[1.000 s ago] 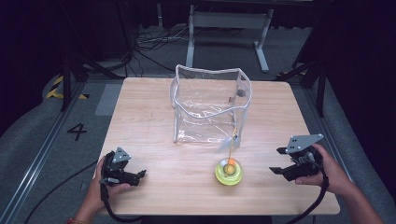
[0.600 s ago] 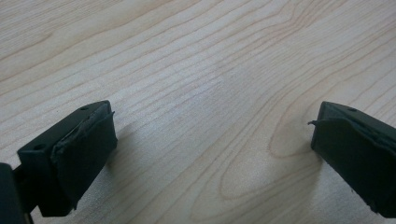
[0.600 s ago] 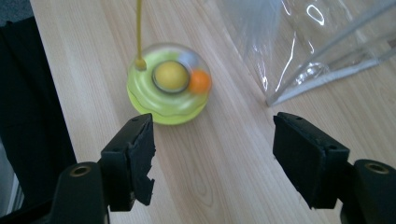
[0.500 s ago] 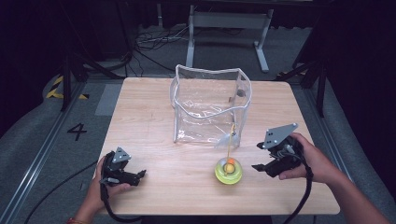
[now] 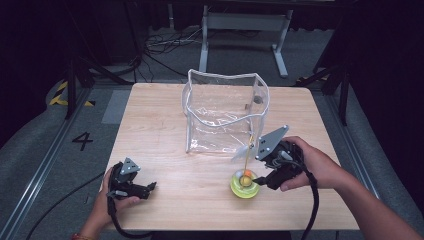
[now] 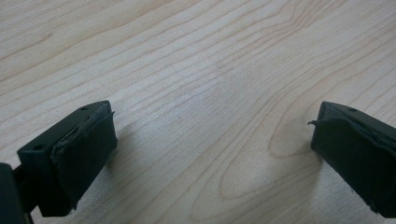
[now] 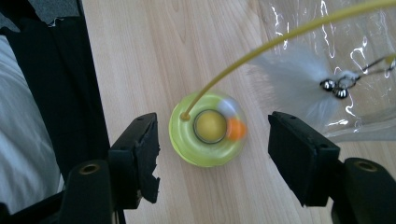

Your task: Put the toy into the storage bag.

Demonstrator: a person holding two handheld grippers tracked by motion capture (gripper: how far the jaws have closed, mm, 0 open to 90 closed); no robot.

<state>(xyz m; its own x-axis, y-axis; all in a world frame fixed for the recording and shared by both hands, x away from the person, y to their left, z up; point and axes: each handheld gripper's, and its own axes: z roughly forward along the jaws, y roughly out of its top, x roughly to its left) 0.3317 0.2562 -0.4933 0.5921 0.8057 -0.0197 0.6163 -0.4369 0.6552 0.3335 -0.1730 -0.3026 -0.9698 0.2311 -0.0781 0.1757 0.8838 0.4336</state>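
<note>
A: Dark room, cables on the floor, pale wood-grain counter [image 5: 160, 125]. What's on it?

B: Clear floppy plastic bag [image 5: 225, 112] standing open at center, white piping on the rim. At its 5 o'clock, touching the counter, a round yellow-green plastic toy [image 5: 244, 186] with an orange ball in its track and a thin yellow wire arching up to a white feather and small bells.

A: Right claw [image 7: 212, 140]?

B: Over the toy, jaws straddling it, pads not touching; they've just been closing, so probably lining up a grab to bag it.

A: Left claw [image 6: 212, 154]?

B: Parked at 7 o'clock, wide open, nothing in it, soft black pads over bare wood.
</note>
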